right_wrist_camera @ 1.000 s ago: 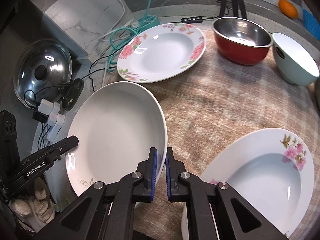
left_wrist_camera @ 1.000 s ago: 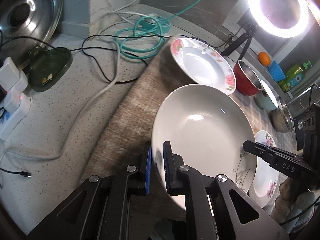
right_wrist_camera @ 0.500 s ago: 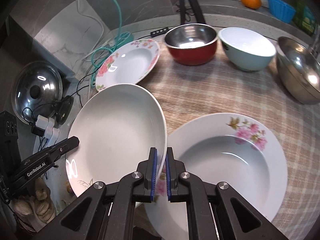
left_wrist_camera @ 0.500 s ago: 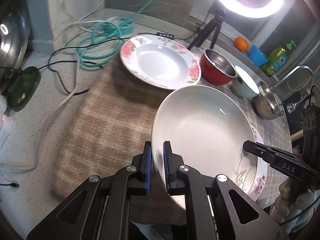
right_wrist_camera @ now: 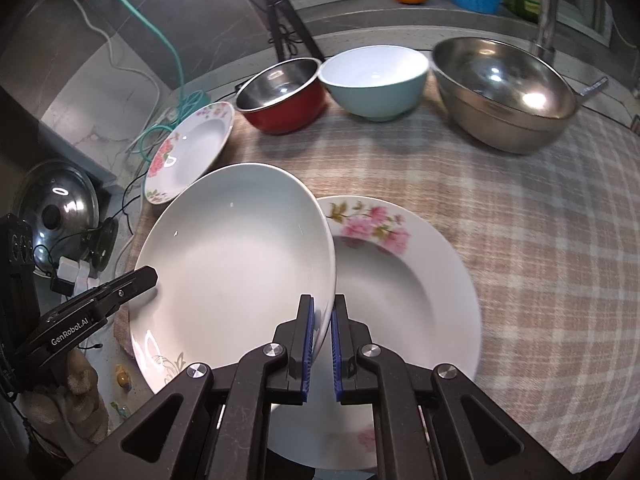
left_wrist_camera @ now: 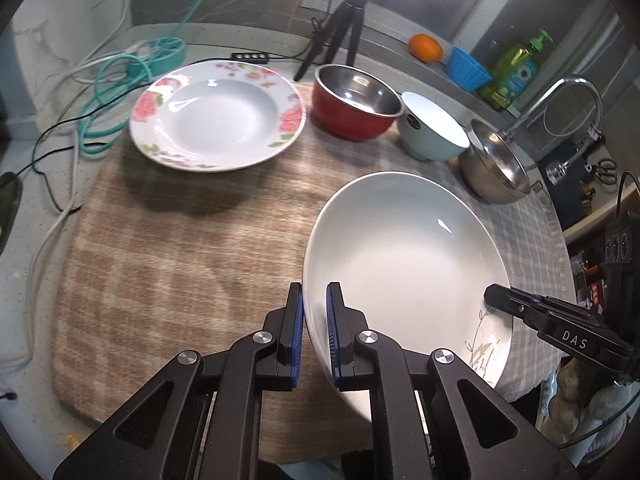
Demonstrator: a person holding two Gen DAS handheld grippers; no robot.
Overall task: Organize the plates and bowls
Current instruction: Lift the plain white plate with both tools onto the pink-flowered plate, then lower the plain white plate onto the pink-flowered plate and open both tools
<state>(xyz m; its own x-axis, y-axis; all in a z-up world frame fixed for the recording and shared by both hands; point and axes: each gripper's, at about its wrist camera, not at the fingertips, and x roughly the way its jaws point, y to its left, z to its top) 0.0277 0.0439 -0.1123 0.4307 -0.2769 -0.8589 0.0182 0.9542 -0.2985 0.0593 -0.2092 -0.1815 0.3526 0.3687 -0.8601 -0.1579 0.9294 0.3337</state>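
Note:
A plain white deep plate [left_wrist_camera: 408, 264] [right_wrist_camera: 236, 264] hangs tilted above the checked cloth, carried by both grippers. My left gripper [left_wrist_camera: 314, 336] is shut on its left rim, and my right gripper [right_wrist_camera: 322, 344] is shut on its right rim. In the right wrist view the white plate overlaps a floral plate [right_wrist_camera: 404, 288] lying on the cloth below it. A second floral plate [left_wrist_camera: 218, 114] [right_wrist_camera: 190, 148] lies at the far left of the cloth. Behind stand a red bowl [left_wrist_camera: 356, 102] [right_wrist_camera: 282, 94], a pale teal bowl [left_wrist_camera: 434, 126] [right_wrist_camera: 374, 76] and a steel bowl [left_wrist_camera: 496, 168] [right_wrist_camera: 502, 90].
A ring light on a tripod [left_wrist_camera: 340, 36] stands behind the bowls. Cables [left_wrist_camera: 116, 76] and a teal power strip lie at the left, a pot lid [right_wrist_camera: 56, 200] beyond them. An orange [left_wrist_camera: 426, 46], a blue cup [left_wrist_camera: 466, 68] and a green bottle [left_wrist_camera: 516, 70] sit on the back ledge by a tap [left_wrist_camera: 568, 96].
Both grippers have carried the white plate to the right across the cloth; it now partly overlaps the near floral plate. The left-hand cables and pot lid have slid out toward the frame edge.

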